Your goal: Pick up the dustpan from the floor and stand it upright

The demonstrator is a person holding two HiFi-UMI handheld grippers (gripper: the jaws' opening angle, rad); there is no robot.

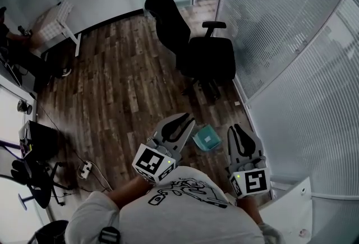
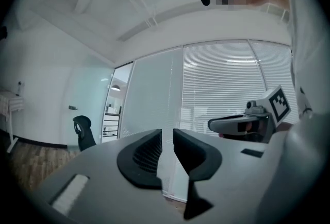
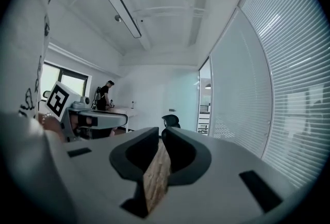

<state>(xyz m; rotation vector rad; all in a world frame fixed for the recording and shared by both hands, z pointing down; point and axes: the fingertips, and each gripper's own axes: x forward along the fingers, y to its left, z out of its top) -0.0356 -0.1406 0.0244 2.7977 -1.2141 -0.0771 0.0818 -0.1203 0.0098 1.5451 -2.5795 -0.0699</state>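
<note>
Left gripper (image 1: 178, 124) and right gripper (image 1: 238, 132) are held empty, jaws barely parted, as the dustpan (image 1: 206, 137) is set ungripped by the floor's (image 1: 112, 86) right edge.

Office room, glass-walled.
Black swivel office chair (image 1: 205, 55) on a wood-plank floor (image 1: 118, 86). Curved glass partitions with horizontal blinds (image 1: 297, 41) along the right. White desk (image 1: 56, 15) by the far wall, upper left. Power strip (image 1: 85, 168) with cables on the floor. Long linear ceiling light (image 3: 125, 14) overhead.
</note>
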